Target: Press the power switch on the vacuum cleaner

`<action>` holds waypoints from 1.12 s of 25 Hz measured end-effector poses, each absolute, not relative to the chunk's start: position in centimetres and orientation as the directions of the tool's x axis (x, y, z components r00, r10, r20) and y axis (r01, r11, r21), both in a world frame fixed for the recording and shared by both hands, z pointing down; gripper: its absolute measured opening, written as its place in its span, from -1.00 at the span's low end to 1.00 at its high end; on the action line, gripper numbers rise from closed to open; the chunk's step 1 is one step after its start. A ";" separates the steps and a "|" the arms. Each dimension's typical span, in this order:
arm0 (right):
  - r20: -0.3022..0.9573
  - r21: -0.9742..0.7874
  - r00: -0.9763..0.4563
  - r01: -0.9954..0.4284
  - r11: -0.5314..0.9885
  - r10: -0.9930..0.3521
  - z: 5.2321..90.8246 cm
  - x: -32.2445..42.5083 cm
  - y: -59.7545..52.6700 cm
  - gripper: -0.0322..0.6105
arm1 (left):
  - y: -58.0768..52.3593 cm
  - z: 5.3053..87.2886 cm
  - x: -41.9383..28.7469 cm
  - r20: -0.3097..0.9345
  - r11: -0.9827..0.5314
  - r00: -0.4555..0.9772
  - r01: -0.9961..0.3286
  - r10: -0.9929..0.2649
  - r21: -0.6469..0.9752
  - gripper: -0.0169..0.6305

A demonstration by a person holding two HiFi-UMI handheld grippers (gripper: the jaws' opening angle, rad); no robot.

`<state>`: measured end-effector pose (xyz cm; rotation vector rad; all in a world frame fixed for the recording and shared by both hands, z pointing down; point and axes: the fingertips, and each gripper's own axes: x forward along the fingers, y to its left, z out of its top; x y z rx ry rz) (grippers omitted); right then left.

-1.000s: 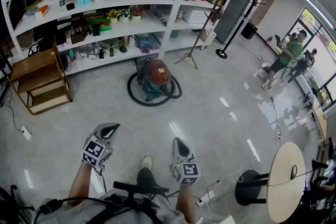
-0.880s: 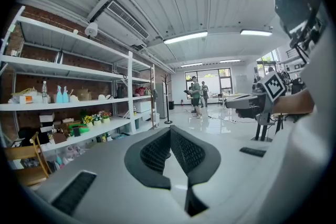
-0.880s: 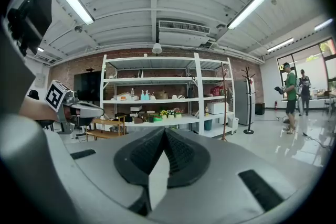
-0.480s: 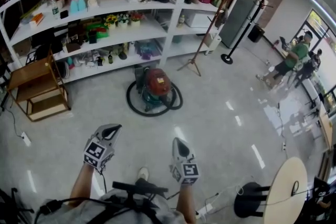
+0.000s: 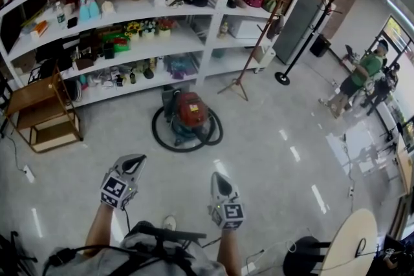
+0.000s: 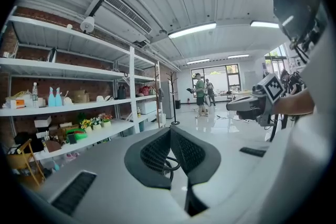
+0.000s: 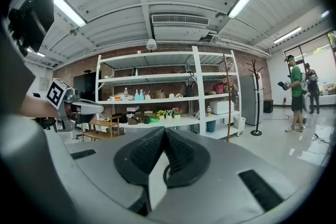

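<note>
The vacuum cleaner (image 5: pixel 189 114), a red drum on a dark green base with a black hose coiled round it, stands on the floor in front of the white shelving. My left gripper (image 5: pixel 134 159) and right gripper (image 5: pixel 218 177) are held low at the picture's bottom, well short of the vacuum, both shut and empty. In the left gripper view the jaws (image 6: pixel 170 131) meet tip to tip, and the right gripper shows off to the side (image 6: pixel 252 105). The right gripper view shows its jaws (image 7: pixel 164 132) touching; the vacuum is hidden in both gripper views.
White shelving (image 5: pixel 213 22) full of bottles, flowers and boxes lines the back. A wooden step stool (image 5: pixel 42 113) stands at left, a tripod (image 5: pixel 242 71) and coat stand (image 5: pixel 291 48) at right. People (image 5: pixel 362 77) stand far right. A round table (image 5: pixel 349 245) and cables lie near me.
The view has shifted forward: the vacuum cleaner sits lower and nearer in the head view than a second ago. Both grippers hold the same shut pose.
</note>
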<state>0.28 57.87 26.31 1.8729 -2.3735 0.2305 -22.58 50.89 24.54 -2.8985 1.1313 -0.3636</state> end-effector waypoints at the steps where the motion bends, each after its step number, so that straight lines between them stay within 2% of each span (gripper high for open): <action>1: 0.181 -0.052 -0.232 -0.973 0.227 -0.956 26.5 0.7 57.5 -0.87 | 50.5 24.6 -22.3 0.214 -0.739 0.711 -0.668 -0.670 -0.093 -0.93; 16: 0.205 -0.077 -0.220 -0.975 0.209 -0.954 27.2 3.3 52.8 -0.87 | 44.8 25.4 -19.4 0.235 -0.752 0.720 -0.654 -0.653 -0.086 -0.93; 28: 0.234 -0.081 -0.222 -0.975 0.208 -0.947 27.5 3.9 43.0 -0.87 | 34.8 25.7 -18.5 0.235 -0.754 0.723 -0.652 -0.649 -0.076 -0.93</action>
